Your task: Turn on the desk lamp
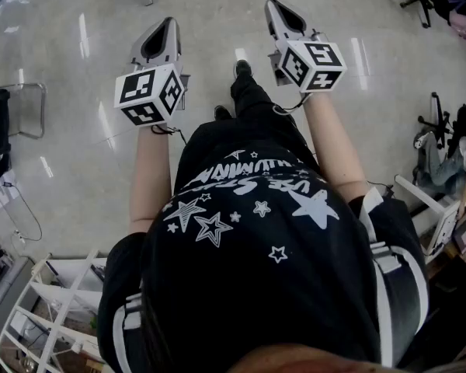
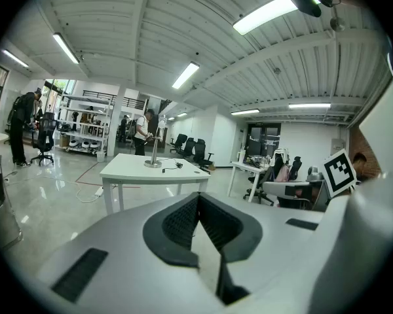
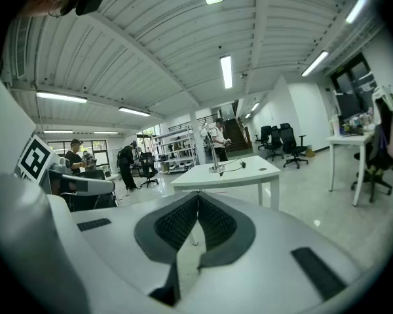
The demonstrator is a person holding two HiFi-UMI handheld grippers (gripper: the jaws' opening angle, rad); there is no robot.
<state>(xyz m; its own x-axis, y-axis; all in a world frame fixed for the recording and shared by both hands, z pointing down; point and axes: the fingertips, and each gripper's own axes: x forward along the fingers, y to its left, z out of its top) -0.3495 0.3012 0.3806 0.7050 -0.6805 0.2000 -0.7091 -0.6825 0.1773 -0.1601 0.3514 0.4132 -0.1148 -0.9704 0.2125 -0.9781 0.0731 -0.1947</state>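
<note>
1. A person in a black star-printed shirt (image 1: 256,231) stands on a glossy grey floor (image 1: 62,45) with forearms extended. Each hand holds a gripper tipped slightly downward.
2. The left gripper (image 2: 198,195) has its ribbed dark jaws pressed together with nothing between them. The right gripper (image 3: 198,195) is closed and empty in the same way. Each gripper carries a marker cube behind its jaws.
3. At the person's left side, slightly behind, stands a white wire rack (image 1: 46,309). Its shelves hold small items too blurred to name.
4. Ahead, well apart from both grippers, a white table (image 2: 128,173) stands alone on the open floor. The desk lamp (image 2: 154,150) stands upright on its round base toward the far edge of the tabletop. A thin cable (image 2: 177,167) lies on the top beside it.
5. Just behind the table, a person in a white top (image 2: 143,133) stands at the lamp.
6. Farther back are black office chairs (image 2: 191,150) and, to the right, more desks (image 2: 249,169). A stocked shelving unit (image 2: 85,126) lines the far wall, with white objects on its lower shelf. At the far left, a person in dark clothes (image 2: 19,126) stands beside another chair.
</note>
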